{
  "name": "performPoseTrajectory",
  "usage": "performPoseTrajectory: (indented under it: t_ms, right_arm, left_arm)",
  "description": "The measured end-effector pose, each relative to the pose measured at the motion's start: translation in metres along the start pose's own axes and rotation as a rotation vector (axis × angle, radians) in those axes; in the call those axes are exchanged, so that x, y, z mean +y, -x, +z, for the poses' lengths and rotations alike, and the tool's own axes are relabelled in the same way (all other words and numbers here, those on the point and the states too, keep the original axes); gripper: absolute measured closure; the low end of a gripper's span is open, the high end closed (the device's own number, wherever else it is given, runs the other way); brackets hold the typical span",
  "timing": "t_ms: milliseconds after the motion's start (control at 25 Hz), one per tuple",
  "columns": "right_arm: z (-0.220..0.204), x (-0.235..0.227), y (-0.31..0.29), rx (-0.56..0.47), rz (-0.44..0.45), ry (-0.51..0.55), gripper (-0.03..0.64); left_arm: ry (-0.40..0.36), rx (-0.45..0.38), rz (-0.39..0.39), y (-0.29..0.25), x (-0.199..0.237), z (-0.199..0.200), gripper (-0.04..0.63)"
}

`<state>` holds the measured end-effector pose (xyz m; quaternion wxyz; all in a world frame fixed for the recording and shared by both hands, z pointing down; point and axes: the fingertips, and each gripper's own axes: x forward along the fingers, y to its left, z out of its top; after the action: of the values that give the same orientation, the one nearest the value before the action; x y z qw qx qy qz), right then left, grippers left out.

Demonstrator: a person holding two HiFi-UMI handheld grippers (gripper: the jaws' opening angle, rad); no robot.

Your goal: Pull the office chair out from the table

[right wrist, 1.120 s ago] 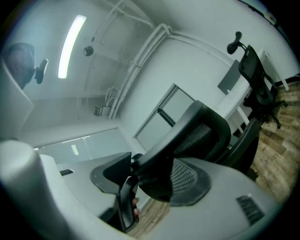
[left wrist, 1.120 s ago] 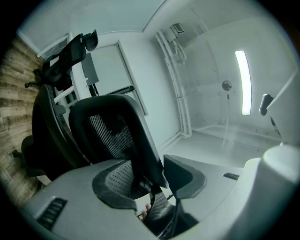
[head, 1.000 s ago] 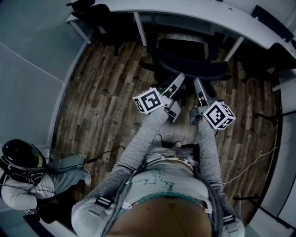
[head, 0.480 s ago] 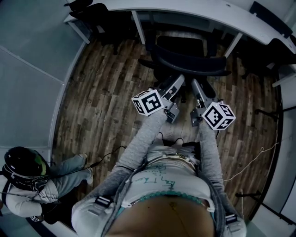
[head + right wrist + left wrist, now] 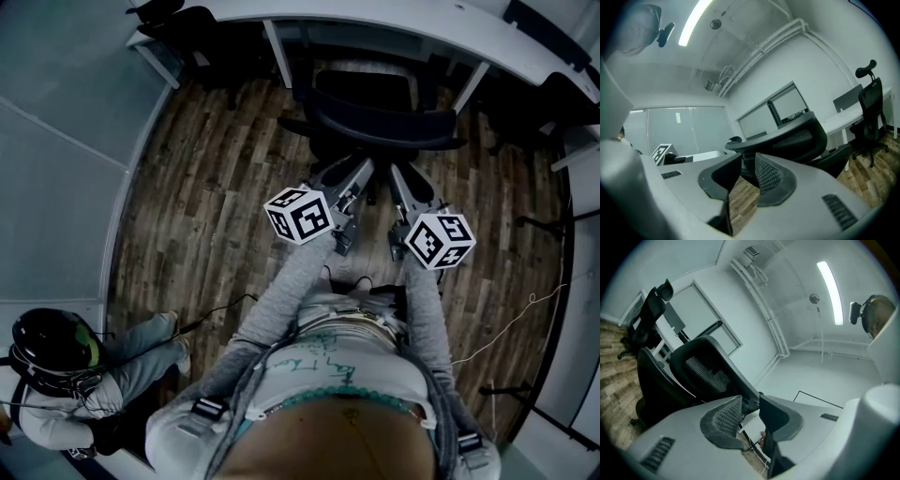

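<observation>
Head view: office chair [image 5: 384, 117] sits close up to the table [image 5: 394, 23], with left gripper [image 5: 361, 169] and right gripper [image 5: 405, 178] both at the lower edge of its back. Left gripper view: jaws have just been closing and pinch a dark bar of the back frame, pad tips only; right gripper view: same, shallow bite. Risk: tips slip off once the pull starts, or uneven pull swivels the chair.
</observation>
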<state>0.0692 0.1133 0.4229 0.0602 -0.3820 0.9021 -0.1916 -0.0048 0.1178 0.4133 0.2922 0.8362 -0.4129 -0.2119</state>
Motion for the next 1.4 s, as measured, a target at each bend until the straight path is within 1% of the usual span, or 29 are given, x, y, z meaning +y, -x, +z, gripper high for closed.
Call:
performPoseTrajectory:
  t_ms: [120,240,360,440,600,760,880,960,1040,1120,1280,1400]
  right_arm:
    - [0.002,0.002,0.004,0.003,0.009,0.01,0.543]
    - [0.0,0.005,0.007,0.015,0.019,0.038,0.572]
    - [-0.002,0.006,0.008,0.036,0.032,0.05,0.584]
    - [-0.004,0.007,0.01,0.053,0.032,0.056,0.588]
    - [0.001,0.007,0.014,0.056,0.054,0.039,0.592]
    - [0.004,0.009,0.017,0.046,0.062,0.066,0.594]
    - [0.007,0.015,0.02,0.031,0.07,0.093,0.594]
    - [0.01,0.018,0.02,0.02,0.09,0.074,0.594]
    - [0.011,0.019,0.02,0.013,0.107,0.045,0.594]
    - [0.012,0.019,0.02,0.01,0.109,0.046,0.595]
    - [0.025,0.022,0.019,-0.018,0.107,0.096,0.595]
    - [0.036,0.032,0.02,-0.034,0.106,0.155,0.595]
  left_arm:
    - [-0.05,0.012,0.0,0.0,-0.007,-0.002,0.508]
    - [-0.116,0.033,0.007,0.0,-0.011,-0.005,0.537]
    - [-0.171,0.057,0.017,0.001,-0.013,-0.008,0.565]
    - [-0.192,0.078,0.021,0.003,-0.014,-0.012,0.582]
    - [-0.225,0.098,0.018,-0.001,-0.019,-0.016,0.584]
    - [-0.277,0.1,0.033,-0.001,-0.02,-0.018,0.584]
    - [-0.313,0.086,0.044,0.001,-0.024,-0.016,0.584]
    - [-0.343,0.07,0.055,0.0,-0.027,-0.013,0.584]
    - [-0.349,0.055,0.059,0.0,-0.029,-0.009,0.584]
    - [-0.353,0.051,0.061,0.0,-0.031,-0.008,0.584]
    - [-0.353,0.05,0.051,-0.004,-0.038,-0.001,0.584]
    - [-0.362,0.039,0.035,-0.003,-0.048,0.005,0.584]
